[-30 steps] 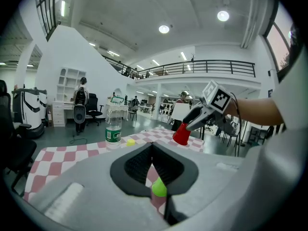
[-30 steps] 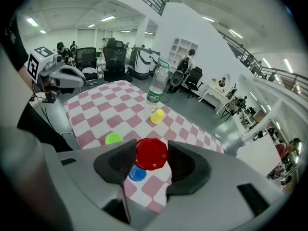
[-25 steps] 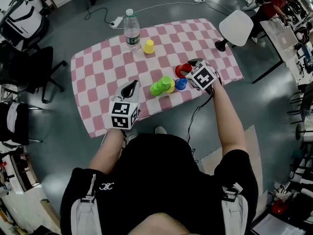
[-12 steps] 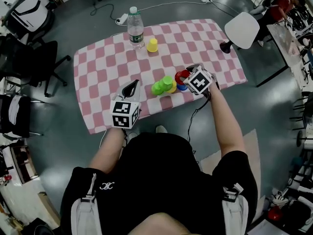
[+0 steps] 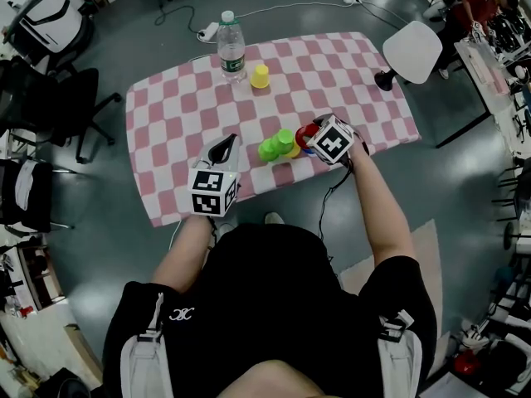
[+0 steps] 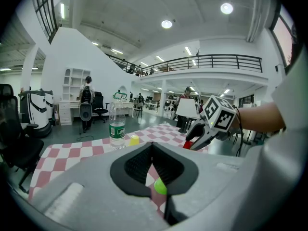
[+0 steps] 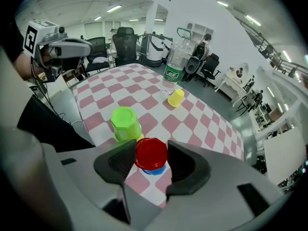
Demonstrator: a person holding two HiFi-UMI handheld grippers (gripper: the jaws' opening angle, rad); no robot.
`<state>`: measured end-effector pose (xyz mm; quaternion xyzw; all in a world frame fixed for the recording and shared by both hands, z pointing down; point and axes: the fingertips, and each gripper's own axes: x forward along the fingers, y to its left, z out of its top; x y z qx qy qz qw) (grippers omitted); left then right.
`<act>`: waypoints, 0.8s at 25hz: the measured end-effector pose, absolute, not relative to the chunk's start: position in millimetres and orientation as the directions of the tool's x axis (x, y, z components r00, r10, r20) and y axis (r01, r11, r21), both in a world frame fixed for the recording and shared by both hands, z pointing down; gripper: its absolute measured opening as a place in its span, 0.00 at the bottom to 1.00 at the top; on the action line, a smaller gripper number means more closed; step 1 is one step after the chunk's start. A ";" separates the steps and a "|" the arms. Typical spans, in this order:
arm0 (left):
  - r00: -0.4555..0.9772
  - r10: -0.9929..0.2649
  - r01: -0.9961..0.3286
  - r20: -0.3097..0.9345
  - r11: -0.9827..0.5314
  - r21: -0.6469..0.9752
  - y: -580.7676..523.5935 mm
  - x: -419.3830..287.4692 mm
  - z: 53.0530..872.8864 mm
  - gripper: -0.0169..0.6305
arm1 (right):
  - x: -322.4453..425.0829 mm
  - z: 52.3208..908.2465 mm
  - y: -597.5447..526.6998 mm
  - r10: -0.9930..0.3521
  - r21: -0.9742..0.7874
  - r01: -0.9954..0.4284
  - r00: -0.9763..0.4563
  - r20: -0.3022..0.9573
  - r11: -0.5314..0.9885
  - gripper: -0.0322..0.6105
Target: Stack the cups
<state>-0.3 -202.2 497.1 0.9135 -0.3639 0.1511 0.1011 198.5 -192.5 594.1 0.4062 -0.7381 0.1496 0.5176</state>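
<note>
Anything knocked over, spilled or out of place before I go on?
Nothing is spilled or tipped. The water bottle stands upright, the green cups sit mouth-down, and the right tongs grip the red cup over the blue cup. Only the yellow cup beside the water bottle sits apart from the rest.

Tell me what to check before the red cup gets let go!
1. Red cup gripped between the right gripper's pads: ok.
2. Red cup lined up over the blue cup, which peeks out right underneath: ok.
3. Red cup pushed fully down onto the blue cup: cannot tell.
4. Green cups not touching the jaws: cannot tell, they are very close.
5. Left gripper shut, empty and away from the cups: ok.
</note>
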 end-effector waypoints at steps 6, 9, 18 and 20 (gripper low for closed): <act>0.686 -0.637 -0.700 0.352 -0.710 0.077 -204.4 -2.6 496.5 0.05 | 193.2 599.1 -189.6 -0.431 0.212 -0.733 -0.121 0.894 0.646 0.37; 0.687 -0.638 -0.700 0.348 -0.710 0.079 -203.8 -4.1 496.4 0.05 | 190.8 599.5 -188.9 -0.433 0.211 -0.731 -0.127 0.892 0.649 0.38; 0.696 -0.632 -0.691 0.340 -0.719 0.077 -202.0 -2.6 493.2 0.05 | 191.3 582.6 -191.9 -0.506 0.225 -0.766 -0.149 0.849 0.602 0.44; 0.702 -0.629 -0.685 0.333 -0.725 0.075 -202.1 0.5 491.2 0.05 | 192.0 567.7 -195.6 -0.564 0.230 -0.793 -0.167 0.808 0.564 0.44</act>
